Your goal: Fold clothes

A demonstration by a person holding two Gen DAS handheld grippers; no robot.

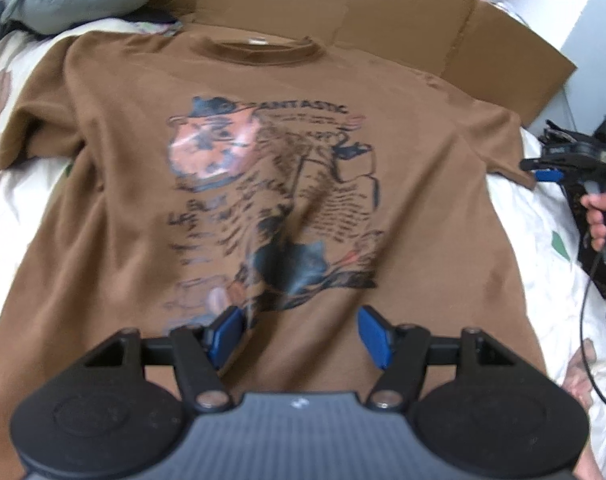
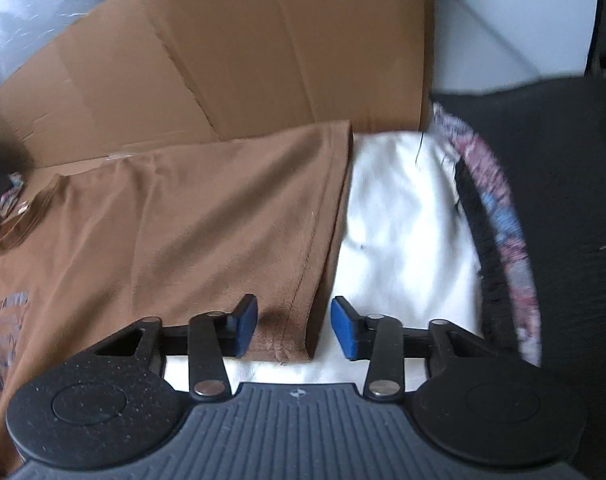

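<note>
Right claw (image 2: 294, 328) sits with its blue pads parted around the hem corner of the brown T-shirt's (image 2: 207, 216) sleeve, not pressing it, while the left claw (image 1: 299, 334) hangs released and empty above the shirt's lower front. I judge the shirt, spread print-up on the bed (image 2: 399, 216) with its collar reaching the flattened cardboard (image 2: 239, 40), to be light, limp and prone to drape, so doubled edges (sleeve hem, shoulder seam, bottom hem) are the places to pinch. Only the left wrist view shows the whole shirt, its print (image 1: 271, 200) and the person's hand (image 1: 597, 216) on the right tool; only the right wrist view shows the sleeve edge between the pads.
</note>
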